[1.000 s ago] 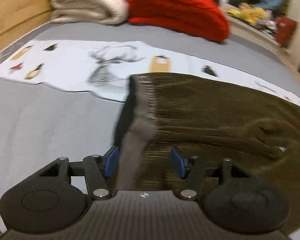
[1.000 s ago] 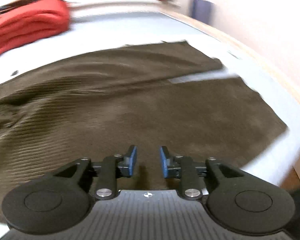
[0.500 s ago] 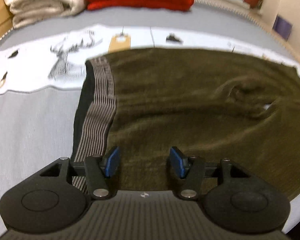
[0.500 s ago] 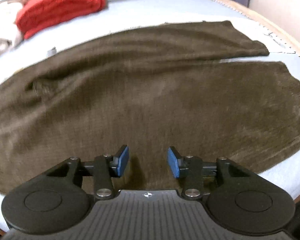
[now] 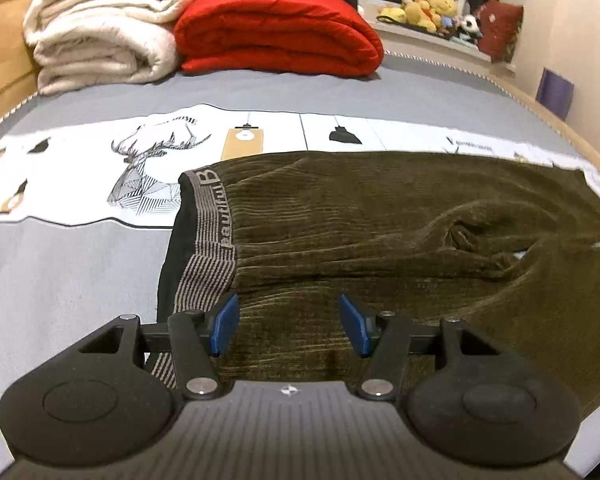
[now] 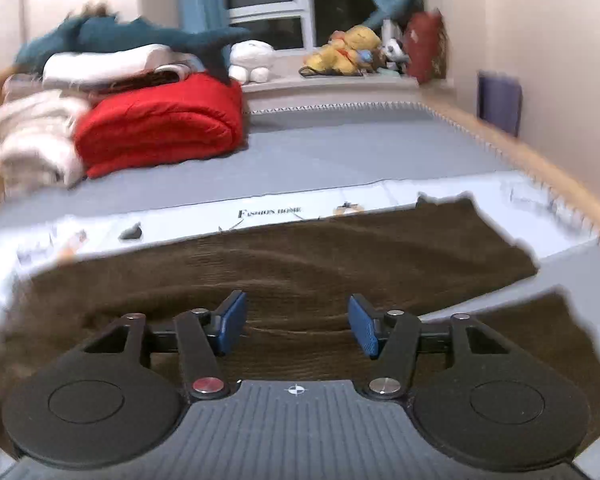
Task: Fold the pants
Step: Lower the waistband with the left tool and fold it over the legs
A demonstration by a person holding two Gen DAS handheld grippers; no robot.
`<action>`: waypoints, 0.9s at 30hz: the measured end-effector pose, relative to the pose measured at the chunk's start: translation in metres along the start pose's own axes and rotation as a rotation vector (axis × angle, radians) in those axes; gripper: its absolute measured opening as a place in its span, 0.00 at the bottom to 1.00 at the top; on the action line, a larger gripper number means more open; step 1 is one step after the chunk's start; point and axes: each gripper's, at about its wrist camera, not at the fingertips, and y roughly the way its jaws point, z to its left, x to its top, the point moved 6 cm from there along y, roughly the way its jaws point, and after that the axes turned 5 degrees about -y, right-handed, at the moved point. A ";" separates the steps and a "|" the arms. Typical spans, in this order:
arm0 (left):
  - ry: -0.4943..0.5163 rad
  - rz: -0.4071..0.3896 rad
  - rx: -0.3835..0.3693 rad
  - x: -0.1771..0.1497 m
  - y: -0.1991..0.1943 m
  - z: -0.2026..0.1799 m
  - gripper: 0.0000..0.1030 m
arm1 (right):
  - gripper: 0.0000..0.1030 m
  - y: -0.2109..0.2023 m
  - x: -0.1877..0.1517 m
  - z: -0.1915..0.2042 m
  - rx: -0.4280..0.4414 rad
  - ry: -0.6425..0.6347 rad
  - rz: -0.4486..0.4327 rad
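Observation:
Olive-brown corduroy pants (image 5: pixel 380 232) lie spread flat on the grey bed, with the striped grey waistband (image 5: pixel 210 240) at the left and the legs running right. My left gripper (image 5: pixel 288 324) is open and empty, just above the near waist corner. In the right wrist view the pant legs (image 6: pixel 320 264) stretch across, with a gap between the two legs at the right. My right gripper (image 6: pixel 296 326) is open and empty over the near leg.
A white printed mat (image 5: pixel 100 168) lies under the pants on the grey bed (image 5: pixel 60 280). A folded cream blanket (image 5: pixel 100 28) and a red quilt (image 5: pixel 276 32) sit at the far end. Plush toys (image 6: pixel 352 52) line the windowsill. The bed's wooden edge (image 6: pixel 540 168) runs along the right.
Both cameras have tilted up and pulled back, so the far end of the bed now shows. The right gripper has opened wider. The pants have not moved.

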 end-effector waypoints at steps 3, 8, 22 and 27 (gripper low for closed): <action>0.003 0.001 0.005 -0.003 0.004 -0.004 0.60 | 0.56 0.009 0.004 0.012 0.032 0.005 0.015; -0.055 0.010 0.032 -0.006 0.015 -0.012 0.60 | 0.56 0.019 0.009 0.031 0.105 0.013 0.057; -0.058 -0.039 -0.032 0.104 0.031 -0.115 0.20 | 0.56 0.052 0.020 0.031 0.164 0.127 0.146; -0.058 -0.056 0.002 0.143 0.067 -0.097 0.06 | 0.56 0.044 0.019 0.026 0.168 0.117 0.139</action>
